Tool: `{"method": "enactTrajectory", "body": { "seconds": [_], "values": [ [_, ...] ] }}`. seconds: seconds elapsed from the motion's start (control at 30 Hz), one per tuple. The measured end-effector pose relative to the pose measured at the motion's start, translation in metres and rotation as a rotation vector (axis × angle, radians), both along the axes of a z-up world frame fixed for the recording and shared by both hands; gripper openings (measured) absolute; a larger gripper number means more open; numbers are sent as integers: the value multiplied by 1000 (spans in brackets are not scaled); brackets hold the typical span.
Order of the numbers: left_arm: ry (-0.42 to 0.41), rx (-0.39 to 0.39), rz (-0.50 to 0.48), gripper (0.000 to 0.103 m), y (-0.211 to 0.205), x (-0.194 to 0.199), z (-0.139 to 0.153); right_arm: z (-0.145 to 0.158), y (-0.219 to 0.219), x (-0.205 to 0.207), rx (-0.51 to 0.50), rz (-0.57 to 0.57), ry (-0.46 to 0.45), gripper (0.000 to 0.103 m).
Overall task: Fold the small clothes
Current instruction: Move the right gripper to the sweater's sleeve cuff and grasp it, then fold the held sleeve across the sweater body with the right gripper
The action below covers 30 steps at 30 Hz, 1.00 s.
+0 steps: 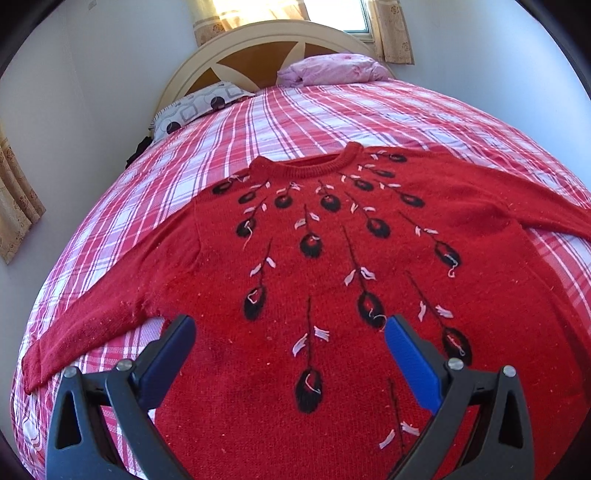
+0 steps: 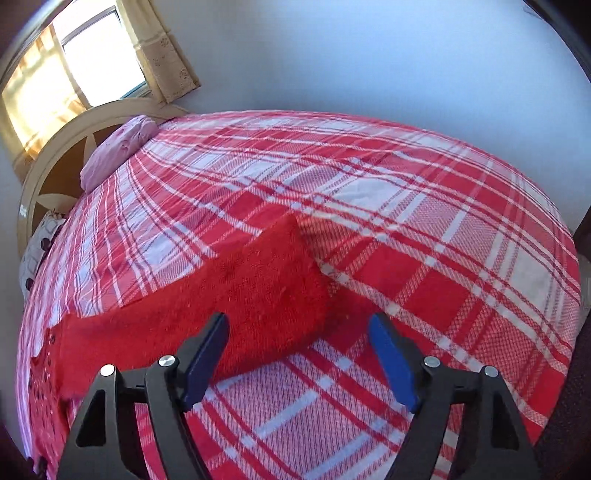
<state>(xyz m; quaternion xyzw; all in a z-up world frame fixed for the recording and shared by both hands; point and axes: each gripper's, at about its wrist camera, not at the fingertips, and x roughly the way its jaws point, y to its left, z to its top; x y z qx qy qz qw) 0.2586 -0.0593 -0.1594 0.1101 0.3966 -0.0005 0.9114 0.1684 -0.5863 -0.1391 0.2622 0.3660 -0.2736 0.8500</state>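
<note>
Left wrist view puts you right over the red sweater (image 1: pixel 332 258), which lies flat and face up on the plaid bedspread (image 1: pixel 288 118), neckline toward the headboard (image 1: pixel 258 48) and both sleeves spread out to the sides. Your left gripper (image 1: pixel 290 326) hangs above the lower front of the garment with its 2 blue-padded fingers (image 1: pixel 410 358) spread wide apart, nothing between them; whether the tips touch the knit cannot be told. Black teardrop motifs with white stitched leaves fan down from the collar across the chest. At the head of the bed you have a patterned pillow (image 1: pixel 195 110) on the left and a pink pillow (image 1: pixel 332 70) on the right, with curtains (image 1: pixel 391 33) framing the window behind.

In the right wrist view, your right gripper (image 2: pixel 299 325) is also spread wide and holds nothing. The sweater's sleeve (image 2: pixel 258 291) runs in from the left, and its cuff end lies on the bedspread just ahead of the left finger. The right finger (image 2: pixel 391 362) sits over bare plaid.
</note>
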Motion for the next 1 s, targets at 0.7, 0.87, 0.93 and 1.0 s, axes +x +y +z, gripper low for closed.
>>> {"method": "enactTrajectory", "body": {
  "seconds": [0.7, 0.87, 0.93, 1.0],
  "values": [
    [43, -194, -30, 103, 33, -2, 9, 82, 136, 91, -163, 375, -105, 13],
    [35, -255, -38, 103, 50, -2, 19, 95, 215, 119, -181, 547, -132, 13],
    [44, -292, -40, 103, 56, 0, 21, 95, 249, 128, -192, 621, -135, 13],
    [50, -319, -48, 103, 62, 2, 23, 90, 282, 136, -204, 694, -125, 13]
  ]
}}
